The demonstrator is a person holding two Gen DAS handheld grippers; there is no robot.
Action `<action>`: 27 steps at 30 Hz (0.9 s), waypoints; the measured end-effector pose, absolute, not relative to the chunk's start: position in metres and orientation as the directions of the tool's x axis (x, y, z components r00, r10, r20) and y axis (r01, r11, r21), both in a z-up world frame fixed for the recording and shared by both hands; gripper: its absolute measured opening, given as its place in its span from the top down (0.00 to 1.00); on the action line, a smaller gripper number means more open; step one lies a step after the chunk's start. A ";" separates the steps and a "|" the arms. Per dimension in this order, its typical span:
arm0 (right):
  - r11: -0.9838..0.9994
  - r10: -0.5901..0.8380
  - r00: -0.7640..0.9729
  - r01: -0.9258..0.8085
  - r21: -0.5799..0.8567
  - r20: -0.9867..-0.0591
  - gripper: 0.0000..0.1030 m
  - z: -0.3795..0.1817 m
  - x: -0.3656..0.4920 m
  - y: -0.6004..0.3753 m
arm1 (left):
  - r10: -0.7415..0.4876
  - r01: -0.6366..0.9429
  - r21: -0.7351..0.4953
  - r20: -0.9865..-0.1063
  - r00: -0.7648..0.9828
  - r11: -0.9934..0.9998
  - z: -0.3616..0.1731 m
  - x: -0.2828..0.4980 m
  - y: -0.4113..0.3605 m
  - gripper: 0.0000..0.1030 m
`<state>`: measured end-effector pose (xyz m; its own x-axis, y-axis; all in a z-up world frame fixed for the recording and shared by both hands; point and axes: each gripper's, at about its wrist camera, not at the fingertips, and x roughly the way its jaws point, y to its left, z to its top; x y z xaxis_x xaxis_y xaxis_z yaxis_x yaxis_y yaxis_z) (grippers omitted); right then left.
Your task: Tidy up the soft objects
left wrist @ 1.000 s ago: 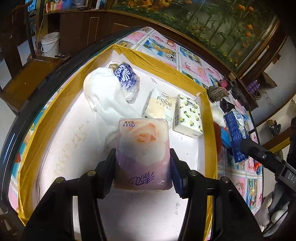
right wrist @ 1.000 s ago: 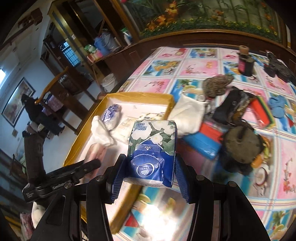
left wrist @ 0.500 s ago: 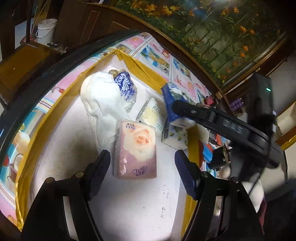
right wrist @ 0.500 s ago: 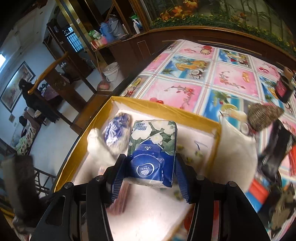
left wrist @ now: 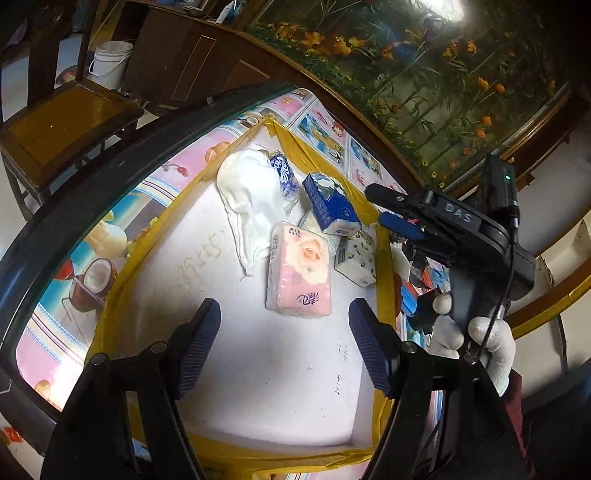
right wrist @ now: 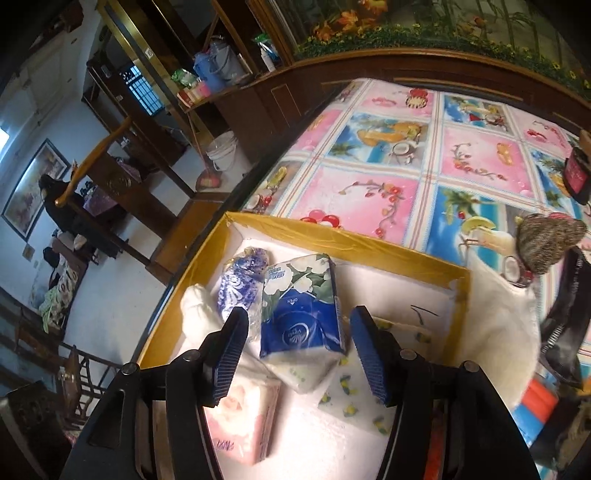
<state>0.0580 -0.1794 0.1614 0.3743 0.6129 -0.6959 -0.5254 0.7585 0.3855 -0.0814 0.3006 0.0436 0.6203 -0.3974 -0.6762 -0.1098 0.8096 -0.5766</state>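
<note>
Daylight pours in from the far left of the room, washing the floor pale in the right wrist view, while a hot glare (left wrist: 448, 9) burns on the glass at the top of the left wrist view. Both pictures bow hard at their dark edges, and the tray's white floor (left wrist: 258, 354) looks overbright and slightly soft.

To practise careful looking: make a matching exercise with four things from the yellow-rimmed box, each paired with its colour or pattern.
Things:
1. rose tissue pack
2. Vinda tissue pack
3. cloth
4. lemon tissue pack

Looks:
A. plain white
B. white with small yellow and green print
C. pink
D. blue with white flowers

Pairs: 1-C, 2-D, 3-A, 4-B
</note>
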 end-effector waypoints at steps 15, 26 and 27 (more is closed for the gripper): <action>0.768 0.640 0.535 -0.472 0.433 -0.552 0.28 0.180 -0.040 -0.371 | -0.406 0.006 -0.501 -0.693 0.596 0.865 0.070 -0.119 0.222 0.31; 0.843 0.512 0.655 -0.258 0.472 -0.556 0.25 0.151 -0.060 -0.514 | -0.427 0.112 -0.438 -0.735 0.526 0.892 0.071 -0.122 0.148 0.31; 0.846 0.505 0.657 -0.245 0.475 -0.560 0.25 0.149 -0.061 -0.519 | -0.428 0.120 -0.433 -0.739 0.520 0.893 0.070 -0.122 0.143 0.31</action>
